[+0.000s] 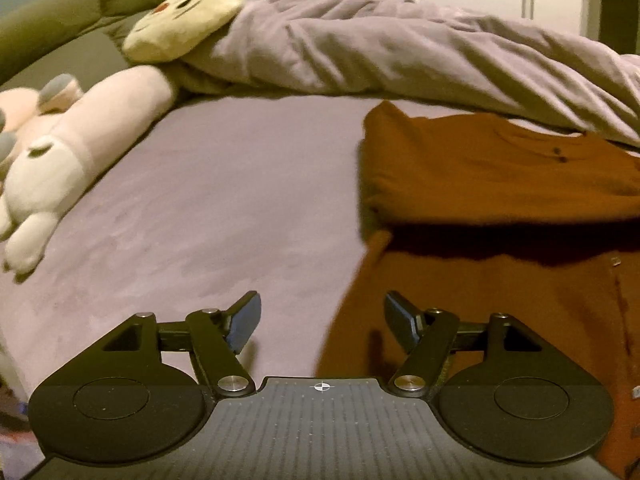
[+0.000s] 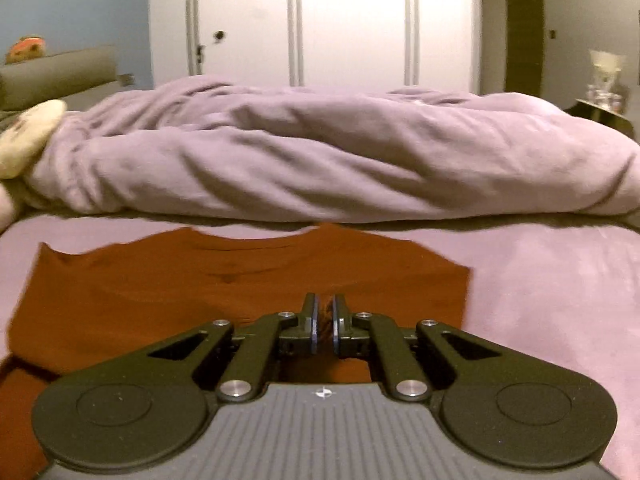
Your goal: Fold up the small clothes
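A rust-orange garment [image 1: 492, 168] lies on the lilac bed sheet [image 1: 224, 200], with its upper part folded over and raised above the lower part. My left gripper [image 1: 322, 322] is open and empty, just above the garment's left edge. In the right wrist view the garment [image 2: 200, 280] spreads ahead and to the left. My right gripper [image 2: 325, 320] is shut on a fold of the orange garment, and a bit of fabric shows between the pads.
A rumpled lilac duvet [image 1: 400, 52] lies across the far side of the bed. A long pink-and-white plush toy [image 1: 68, 152] and a cream plush cushion [image 1: 184, 20] lie at the left. White wardrobe doors [image 2: 352, 24] stand behind the bed.
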A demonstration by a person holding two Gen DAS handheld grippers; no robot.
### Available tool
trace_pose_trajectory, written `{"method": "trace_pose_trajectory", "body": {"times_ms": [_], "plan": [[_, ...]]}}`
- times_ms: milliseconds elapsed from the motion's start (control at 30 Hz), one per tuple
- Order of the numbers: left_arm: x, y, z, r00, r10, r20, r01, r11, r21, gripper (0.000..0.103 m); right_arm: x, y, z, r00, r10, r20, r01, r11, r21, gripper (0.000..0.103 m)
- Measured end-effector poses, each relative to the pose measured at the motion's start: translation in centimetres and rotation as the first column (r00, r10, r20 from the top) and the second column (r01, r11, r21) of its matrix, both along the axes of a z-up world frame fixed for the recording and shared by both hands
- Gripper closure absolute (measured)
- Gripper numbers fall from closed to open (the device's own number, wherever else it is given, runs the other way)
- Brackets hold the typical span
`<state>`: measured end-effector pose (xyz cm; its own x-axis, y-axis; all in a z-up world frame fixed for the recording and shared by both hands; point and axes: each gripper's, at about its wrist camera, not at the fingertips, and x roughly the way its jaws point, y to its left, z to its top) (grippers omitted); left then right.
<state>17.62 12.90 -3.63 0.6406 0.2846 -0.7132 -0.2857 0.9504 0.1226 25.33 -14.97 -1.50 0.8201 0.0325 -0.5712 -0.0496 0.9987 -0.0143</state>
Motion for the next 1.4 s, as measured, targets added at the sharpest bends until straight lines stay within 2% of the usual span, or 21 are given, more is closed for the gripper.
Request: {"method": "trace_pose_trajectory", "body": {"times_ms": [100,200,267,333,500,600,633,667,700,733,833,933,1000,1100,1167,1200,1267,1300,1400], "plan": [[1.4,-1.2,-0.1,0.999,-0.034,-0.006,0.034,0.999,0.001,0.027,1.1,-1.6,-1.2,0.998,-0.032,-0.055,0.034,0.998,0.043,0.097],[2.6,-2.2,-0.1,0.998,-0.062,-0.009,0.062,0.998,0.021,0.025,1.7,-3.5,-2.1,0.988,-0.026,-0.155,0.059,0.976,0.211,0.091],[3.3,-2.7,-0.1,0.997,-0.075,-0.005,0.076,0.996,0.042,0.023,1.7,-4.7,-2.9,0.982,-0.014,-0.187,0.076,0.940,0.332,0.073],[4.2,-2.9,-0.4,0.997,-0.078,-0.013,0.079,0.995,0.057,0.023,2.0,-5.6,-3.5,0.976,-0.012,-0.219,0.106,0.898,0.427,0.067],[5.9,-2.9,-1.3,0.997,-0.068,-0.033,0.070,0.997,0.042,0.023,3.4,-6.2,-4.7,0.961,-0.010,-0.276,0.159,0.838,0.522,0.066],[6.7,-2.7,-1.7,0.998,-0.050,-0.045,0.052,0.998,0.037,0.023,4.0,-5.6,-4.4,0.958,0.044,-0.283,0.126,0.822,0.556,0.066],[6.9,-2.7,-1.8,0.998,-0.050,-0.047,0.051,0.998,0.032,0.023,4.0,-5.4,-4.3,0.958,0.061,-0.281,0.109,0.827,0.552,0.075],[7.1,-2.6,-1.8,0.998,-0.047,-0.051,0.049,0.998,0.032,0.023,4.2,-5.0,-4.2,0.957,0.071,-0.281,0.095,0.839,0.536,0.089],[7.2,-2.7,-1.8,0.998,-0.045,-0.051,0.047,0.998,0.036,0.023,4.1,-4.7,-4.1,0.958,0.073,-0.279,0.084,0.855,0.512,0.097],[7.3,-2.7,-1.8,0.998,-0.045,-0.049,0.047,0.998,0.040,0.023,4.0,-4.5,-3.8,0.963,0.066,-0.261,0.070,0.875,0.479,0.098],[7.6,-2.7,-1.8,0.998,-0.045,-0.045,0.048,0.997,0.056,0.023,2.9,-3.2,-1.6,0.992,0.031,-0.120,0.005,0.959,0.282,0.099],[8.2,-2.6,-2.0,0.999,-0.026,-0.047,0.030,0.997,0.073,0.023,2.5,-1.9,-0.2,1.000,0.004,-0.010,-0.003,0.996,0.084,0.100],[8.6,-2.4,-2.1,0.999,-0.010,-0.053,0.014,0.998,0.065,0.023,2.5,-1.0,-0.1,0.999,0.027,0.034,-0.026,0.999,-0.043,0.100],[8.7,-2.2,-2.2,0.998,0.001,-0.059,0.002,0.998,0.056,0.023,2.6,-0.5,-1.3,0.998,0.042,0.047,-0.033,0.983,-0.183,0.100],[8.7,-2.1,-2.4,0.998,0.001,-0.069,0.003,0.998,0.057,0.022,2.5,-0.2,-2.6,0.998,0.055,0.037,-0.043,0.961,-0.272,0.100],[8.7,-2.1,-2.4,0.997,0.002,-0.074,0.002,0.998,0.058,0.022,2.9,-0.2,-3.7,0.998,0.055,-0.007,-0.055,0.952,-0.301,0.099],[8.3,-1.8,-1.9,0.997,0.004,-0.076,0.000,0.999,0.047,0.023,3.4,-0.5,-5.0,0.997,0.023,-0.076,-0.045,0.950,-0.308,0.098],[8.0,-1.7,-1.4,0.998,0.001,-0.069,0.001,0.999,0.038,0.023,3.1,-0.9,-4.8,0.998,-0.001,-0.056,-0.015,0.955,-0.295,0.097],[7.3,-1.8,0.8,1.000,-0.011,0.016,0.011,1.000,-0.008,0.021,2.1,-1.5,-3.3,0.995,-0.095,-0.011,0.090,0.967,-0.240,0.095]]}}
